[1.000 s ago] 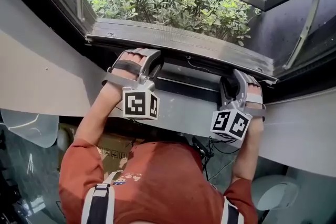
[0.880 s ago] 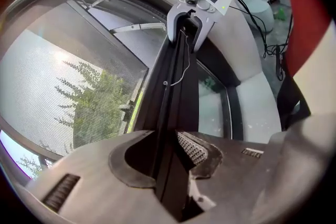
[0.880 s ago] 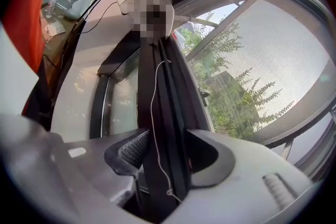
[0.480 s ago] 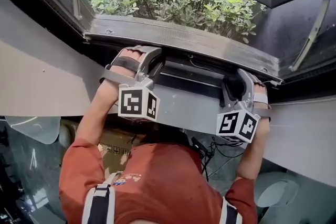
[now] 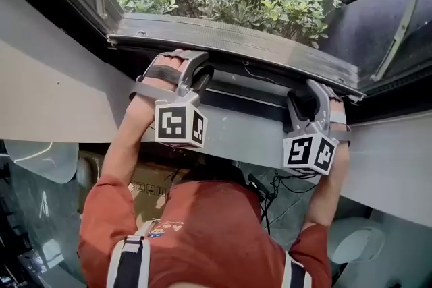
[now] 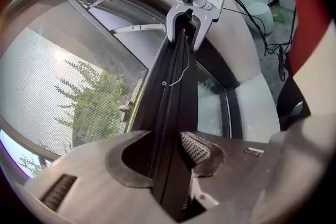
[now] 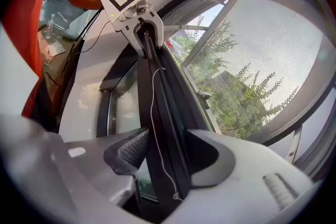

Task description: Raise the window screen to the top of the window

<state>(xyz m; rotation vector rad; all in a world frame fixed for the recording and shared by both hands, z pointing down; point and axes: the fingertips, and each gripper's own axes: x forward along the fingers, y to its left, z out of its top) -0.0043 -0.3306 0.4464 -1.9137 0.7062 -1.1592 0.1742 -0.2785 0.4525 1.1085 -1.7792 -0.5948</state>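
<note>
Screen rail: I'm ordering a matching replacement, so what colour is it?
Black; the left gripper view shows the screen rail best.

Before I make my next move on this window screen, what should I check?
1. Left tool straddles the screen bar: ok.
2. Left tool gripping the bar: not ok; its jaws have just been opening, pads off it.
3. Right tool straddles the bar: ok.
4. Right tool gripping: not ok; jaws have just been opening, gap beside the pad.
5. Cord clear of the right tool: not ok; it runs down the bar between the jaws.
6. Window screen at the top: cannot tell.
</note>
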